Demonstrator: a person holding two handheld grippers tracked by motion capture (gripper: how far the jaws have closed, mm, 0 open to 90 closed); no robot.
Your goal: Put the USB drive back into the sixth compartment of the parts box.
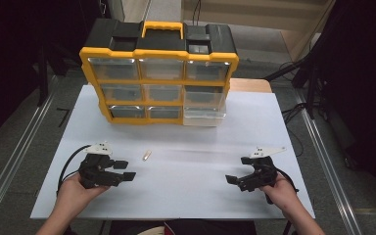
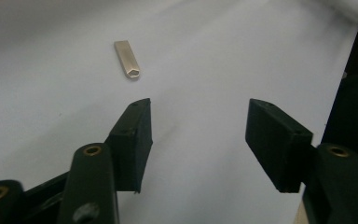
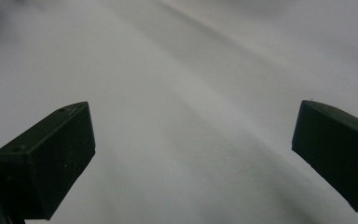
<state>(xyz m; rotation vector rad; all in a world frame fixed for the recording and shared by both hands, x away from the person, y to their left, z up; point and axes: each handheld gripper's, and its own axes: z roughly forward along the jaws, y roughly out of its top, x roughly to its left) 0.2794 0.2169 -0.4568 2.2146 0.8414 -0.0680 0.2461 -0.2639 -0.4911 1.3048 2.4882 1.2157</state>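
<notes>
Lying on the white table [image 1: 186,196] just ahead of the left gripper [image 1: 123,170], the small metal stick [image 1: 147,155] points its long axis away from those half-open, empty jaws; the right gripper [image 1: 239,175], wide open and empty, sits well apart

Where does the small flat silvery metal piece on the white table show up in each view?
High view: small flat silvery metal piece, left of centre, just right of the left tool.
Left gripper view: upper left, beyond the jaws.
Right gripper view: not in it.
Shared landmark: white table.
</notes>
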